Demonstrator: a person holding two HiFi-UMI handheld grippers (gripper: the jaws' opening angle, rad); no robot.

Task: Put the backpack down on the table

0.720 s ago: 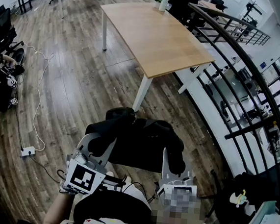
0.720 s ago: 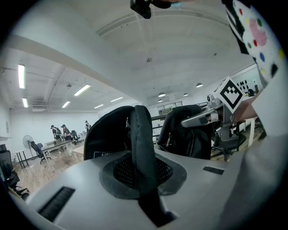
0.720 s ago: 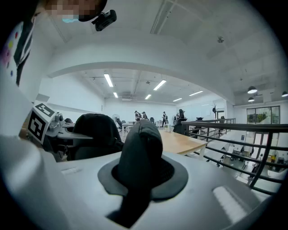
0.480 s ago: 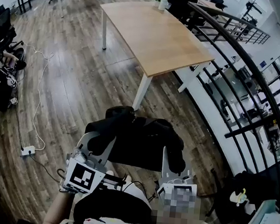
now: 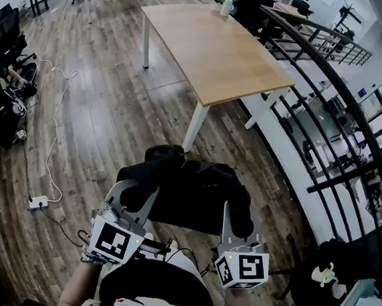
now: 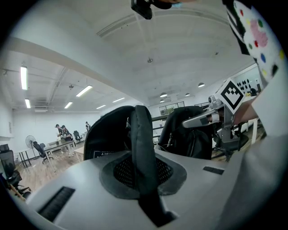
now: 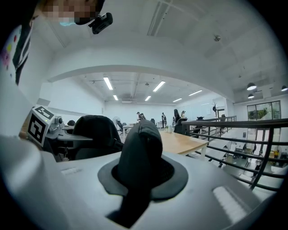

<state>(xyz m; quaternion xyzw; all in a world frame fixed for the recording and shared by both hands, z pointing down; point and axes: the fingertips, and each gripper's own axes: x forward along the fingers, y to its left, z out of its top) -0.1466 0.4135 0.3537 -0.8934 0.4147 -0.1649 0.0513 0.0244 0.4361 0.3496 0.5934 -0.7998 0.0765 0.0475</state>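
The black backpack (image 5: 193, 197) hangs in front of me above the wooden floor, held up between both grippers. My left gripper (image 5: 152, 181) is shut on a black padded strap (image 6: 140, 134) at the pack's left top. My right gripper (image 5: 238, 213) is shut on another black strap (image 7: 143, 139) at its right side. In each gripper view the strap fills the slot between the grey jaws. The light wooden table (image 5: 217, 50) with white legs stands ahead, a few steps away, its near corner leg (image 5: 193, 126) just beyond the pack.
A black metal railing (image 5: 330, 102) runs along the right. A white cup (image 5: 226, 8) stands at the table's far end. A power strip (image 5: 38, 203) with a cable lies on the floor at left, near office chairs (image 5: 5, 27). People stand far back.
Both grippers keep the same hold on the backpack. The view has shifted only slightly, and the table sits a touch further right in it.
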